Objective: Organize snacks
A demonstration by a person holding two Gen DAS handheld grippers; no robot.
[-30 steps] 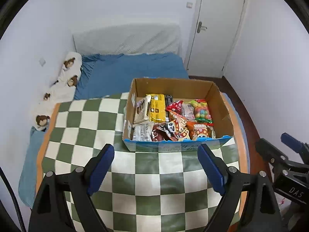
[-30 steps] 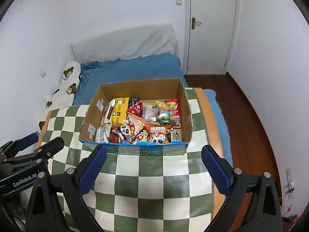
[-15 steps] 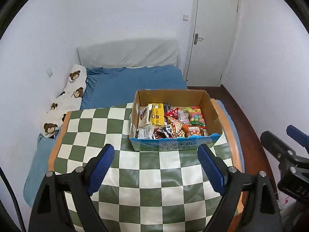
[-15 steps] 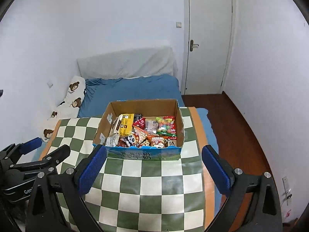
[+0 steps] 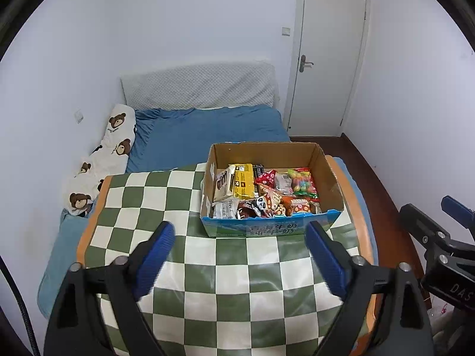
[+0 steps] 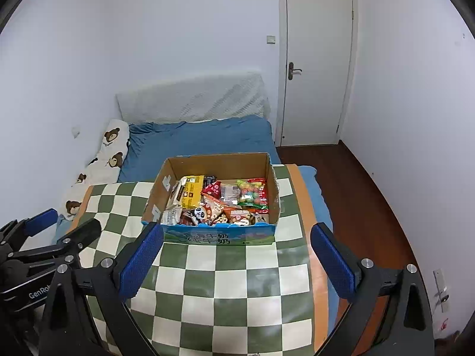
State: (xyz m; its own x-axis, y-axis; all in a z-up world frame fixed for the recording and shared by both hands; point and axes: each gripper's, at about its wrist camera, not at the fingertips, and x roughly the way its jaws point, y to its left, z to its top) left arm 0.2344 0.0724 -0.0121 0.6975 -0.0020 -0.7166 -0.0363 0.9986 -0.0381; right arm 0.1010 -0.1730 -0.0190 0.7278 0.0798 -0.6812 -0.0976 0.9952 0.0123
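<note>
Left tool (image 5: pixel 239 255) and right tool (image 6: pixel 236 259) hover spread, empty.

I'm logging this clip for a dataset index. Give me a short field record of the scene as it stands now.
setting: bedroom, blue bed, closed white door
surface: green-and-white checkered cloth
container: open cardboard box on the cloth
contents: mixed snack packets, including a yellow packet and a bag of coloured candies
left tongs: open, empty, short of the box
right tongs: open, empty, short of the box
</note>
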